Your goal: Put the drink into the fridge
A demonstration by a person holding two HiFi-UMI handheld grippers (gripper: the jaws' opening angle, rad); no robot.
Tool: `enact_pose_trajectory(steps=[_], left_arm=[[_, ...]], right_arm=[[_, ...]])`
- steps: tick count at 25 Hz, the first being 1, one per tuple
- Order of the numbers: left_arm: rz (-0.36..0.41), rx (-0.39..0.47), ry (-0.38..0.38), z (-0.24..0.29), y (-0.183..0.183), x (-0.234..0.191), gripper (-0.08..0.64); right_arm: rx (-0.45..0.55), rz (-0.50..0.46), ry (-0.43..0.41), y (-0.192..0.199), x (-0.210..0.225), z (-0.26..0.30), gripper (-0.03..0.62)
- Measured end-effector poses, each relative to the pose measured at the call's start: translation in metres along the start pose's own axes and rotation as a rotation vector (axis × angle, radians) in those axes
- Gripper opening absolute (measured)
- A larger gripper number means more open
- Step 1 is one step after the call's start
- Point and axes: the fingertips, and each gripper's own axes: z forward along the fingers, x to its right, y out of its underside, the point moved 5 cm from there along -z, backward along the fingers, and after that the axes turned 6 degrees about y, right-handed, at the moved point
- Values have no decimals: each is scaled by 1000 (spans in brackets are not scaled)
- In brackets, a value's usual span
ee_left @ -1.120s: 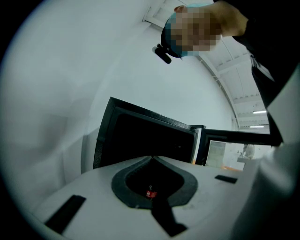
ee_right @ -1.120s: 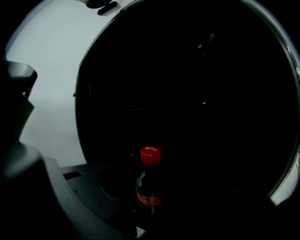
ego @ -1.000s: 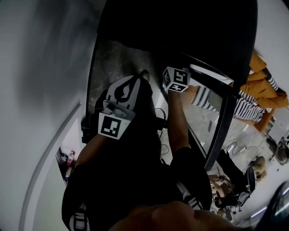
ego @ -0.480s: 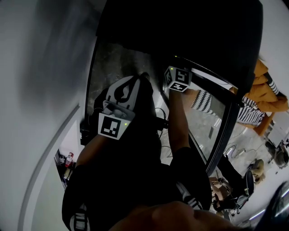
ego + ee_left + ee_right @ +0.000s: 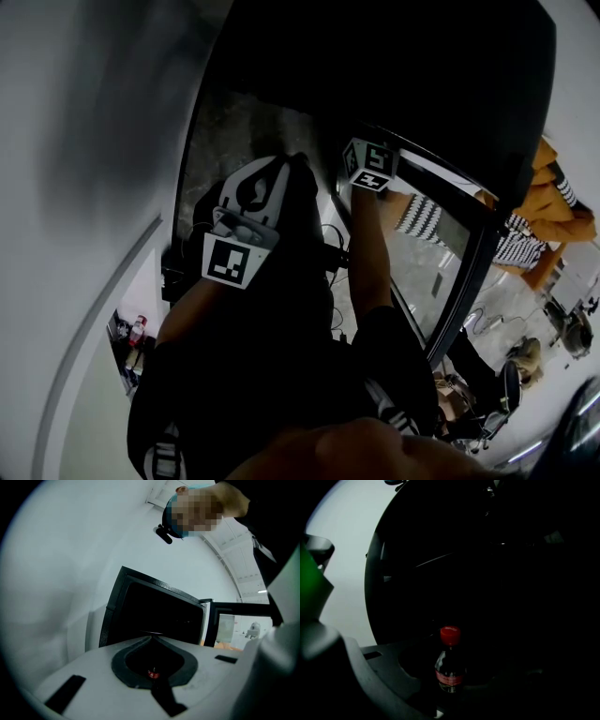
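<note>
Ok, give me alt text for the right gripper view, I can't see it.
A small bottle with a red cap and dark drink stands upright, held in the right gripper, facing the dark fridge interior. Pale wall shows at left; little else can be made out.

COUNT | grippers: 2 (left gripper (image 5: 151,638), right gripper (image 5: 450,670)) | drink bottle (image 5: 450,665): 1 | fridge (image 5: 394,66): 1 | fridge door (image 5: 476,267): 1
</note>
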Motion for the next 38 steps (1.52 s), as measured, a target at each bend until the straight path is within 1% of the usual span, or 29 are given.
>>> enact_pose_trajectory(steps=[3,7,11,16,21,24,25,29,31,34,38], left_arm=[[-7,-2,-3,0,-1,-1,5],[5,-7,5,1,-1,-2,5],[1,3,6,3,-2,-1,5],[-4,-8,7,2,-1,-1,5],[-1,1,7,0,-5,-1,6],[0,-2,6,-4,-6,0,6],[2,-3,5,-5,-6,1,5],[0,-5,2,-9,-9,2,5],[-5,-6,-1,-10,-11,1,5],[-4,-5,-3,-13,-18,2,5],[-8,-10,-3,-21,-30,5,5]], right_arm=[[-12,-6,5,7,2,1,123],[3,-15,1,3,-1,2,123],[13,-32,-3,4,-2,0,123],[16,-23,9,6,-1,-2,123],[11,-23,11,7,-2,-1,126],[30,-26,16,8,0,0,130],[31,-26,16,9,1,0,137],[0,-14,-14,14,-3,1,200],[-17,-10,-19,16,-5,0,216],[-35,2,-15,11,-7,-4,224],[-60,-10,7,6,-6,-15,227]])
